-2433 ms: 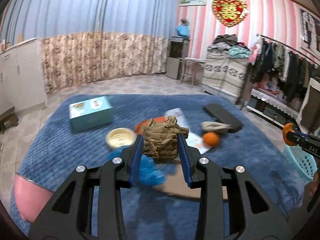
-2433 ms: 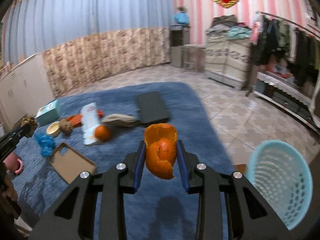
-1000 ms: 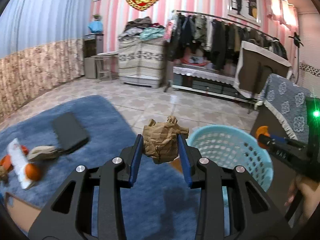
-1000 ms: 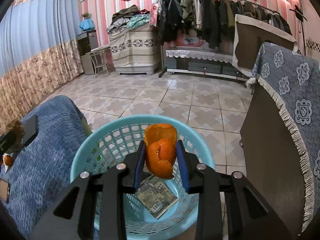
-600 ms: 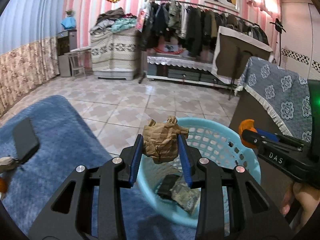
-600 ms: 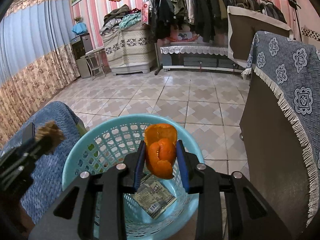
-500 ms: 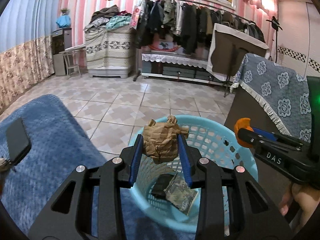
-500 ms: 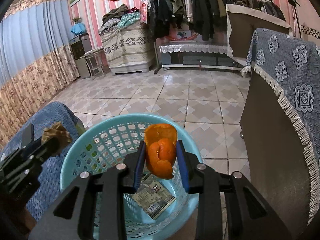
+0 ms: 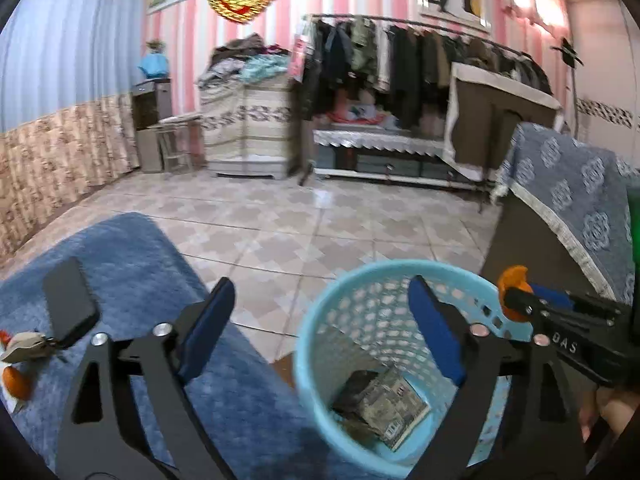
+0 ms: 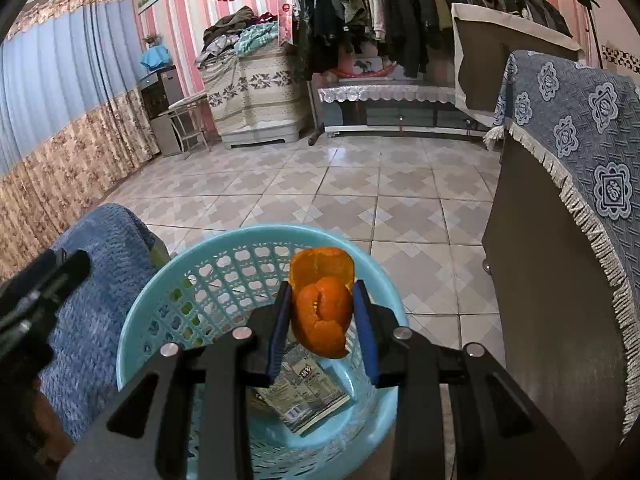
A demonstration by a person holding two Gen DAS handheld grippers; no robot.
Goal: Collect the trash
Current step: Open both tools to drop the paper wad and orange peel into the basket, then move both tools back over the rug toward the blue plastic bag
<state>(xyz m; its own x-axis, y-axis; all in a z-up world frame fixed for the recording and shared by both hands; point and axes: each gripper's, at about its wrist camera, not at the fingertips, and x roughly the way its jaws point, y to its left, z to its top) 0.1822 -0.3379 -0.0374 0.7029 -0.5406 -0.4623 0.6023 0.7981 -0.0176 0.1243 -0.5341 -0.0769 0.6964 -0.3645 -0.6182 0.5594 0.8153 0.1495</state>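
Right wrist: right hand-held gripper (image 10: 320, 320) clamps orange peel (image 10: 322, 308) above blue basket (image 10: 160, 312). Peel looks light, soft, tearable; pinch mid-curl. Left hand-held gripper (image 9: 320, 332) has just been opening, empty.

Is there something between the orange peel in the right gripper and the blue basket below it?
Nothing visible blocks it. The right gripper holds the orange peel above the open mouth of the blue basket. Only a printed wrapper lies on its bottom. The left gripper stands at the side, jaws open and empty.
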